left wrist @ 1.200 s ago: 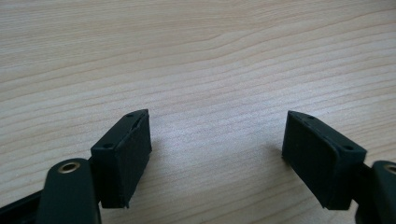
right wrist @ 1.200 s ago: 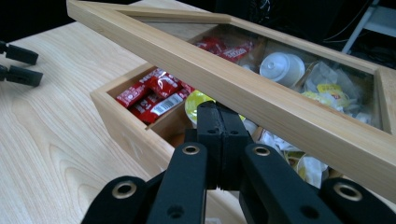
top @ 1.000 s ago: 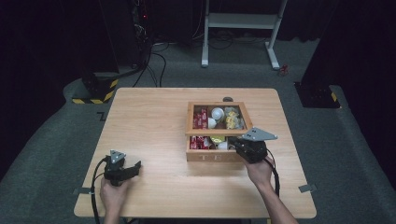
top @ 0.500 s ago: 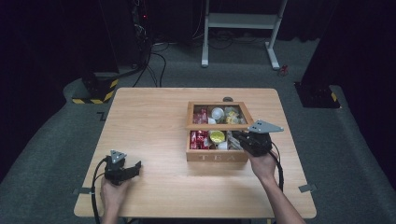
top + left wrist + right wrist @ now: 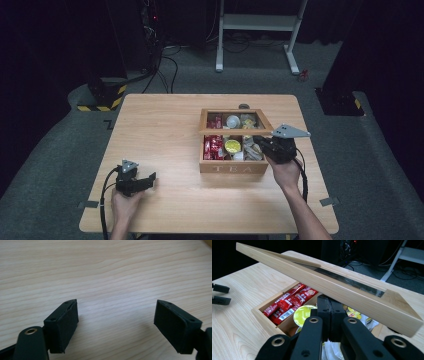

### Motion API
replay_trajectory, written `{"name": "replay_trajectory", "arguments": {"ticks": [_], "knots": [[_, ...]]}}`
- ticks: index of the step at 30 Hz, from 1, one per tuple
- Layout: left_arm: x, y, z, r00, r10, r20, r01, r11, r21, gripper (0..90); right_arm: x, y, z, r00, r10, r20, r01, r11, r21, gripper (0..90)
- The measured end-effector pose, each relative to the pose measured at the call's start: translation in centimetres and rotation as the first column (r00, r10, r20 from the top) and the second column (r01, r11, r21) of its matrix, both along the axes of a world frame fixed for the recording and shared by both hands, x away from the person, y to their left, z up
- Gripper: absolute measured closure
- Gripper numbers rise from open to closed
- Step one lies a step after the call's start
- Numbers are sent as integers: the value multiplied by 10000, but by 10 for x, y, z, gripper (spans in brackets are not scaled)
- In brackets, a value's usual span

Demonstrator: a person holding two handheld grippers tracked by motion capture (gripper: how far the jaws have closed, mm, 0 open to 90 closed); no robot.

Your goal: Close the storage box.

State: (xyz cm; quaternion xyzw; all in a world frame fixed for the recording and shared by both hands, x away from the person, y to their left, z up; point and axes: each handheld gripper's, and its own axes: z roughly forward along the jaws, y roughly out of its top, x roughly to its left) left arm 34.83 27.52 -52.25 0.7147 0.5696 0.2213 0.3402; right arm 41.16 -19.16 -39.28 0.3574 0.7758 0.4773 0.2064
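Observation:
A wooden tea box (image 5: 234, 167) stands right of the table's middle, its glass-paned lid (image 5: 235, 131) tilted up at the front. My right gripper (image 5: 257, 141) is shut, with its closed jaws tucked under the lid's raised front edge (image 5: 337, 287). Below the right gripper (image 5: 329, 301) lie red sachets (image 5: 289, 302) and a yellow capsule (image 5: 304, 312). My left gripper (image 5: 151, 179) rests on the table at the front left. Its jaws have just been opening. In the left gripper view the left gripper (image 5: 116, 312) has only bare wood between its jaws.
The wooden table (image 5: 165, 125) is bare to the left of the box. Seen from the right gripper view, the left gripper (image 5: 222, 294) lies far off at the left. Behind the table stand a white frame (image 5: 257, 30), cables and black-and-yellow bases (image 5: 102, 97).
My right gripper has moved up and a little to the right, and the lid's front edge has risen with it. The left hand has stayed in place.

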Motion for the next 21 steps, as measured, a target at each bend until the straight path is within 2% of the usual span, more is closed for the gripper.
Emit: {"name": "replay_trajectory", "arguments": {"ticks": [4, 8, 11, 17, 19, 21], "knots": [[0, -12, 9, 9983, -468, 335, 475, 9986, -220, 216, 2, -2, 3, 10000, -8, 3, 8, 10000, 24, 888], [2, -23, 18, 9938, -979, 525, 998, 9944, -356, 228, 4, -2, 6, 10000, -12, 13, 12, 10000, 67, 885], [3, -29, 22, 9894, -1303, 643, 1353, 9876, -800, 271, 6, -2, 7, 10000, 9, 39, -9, 10000, 87, 886], [4, -42, 33, 9786, -1845, 907, 1929, 9765, -955, 295, 8, -3, 6, 10000, 5, -24, -4, 9998, 209, 886], [5, -49, 37, 9732, -2066, 1013, 2153, 9730, -837, 294, 9, -3, 5, 10000, 21, -31, -21, 9997, 224, 886], [7, -58, 40, 9641, -2401, 1134, 2495, 9652, -782, 309, 10, -4, 5, 10000, 24, -81, -22, 9997, 254, 886]]}}
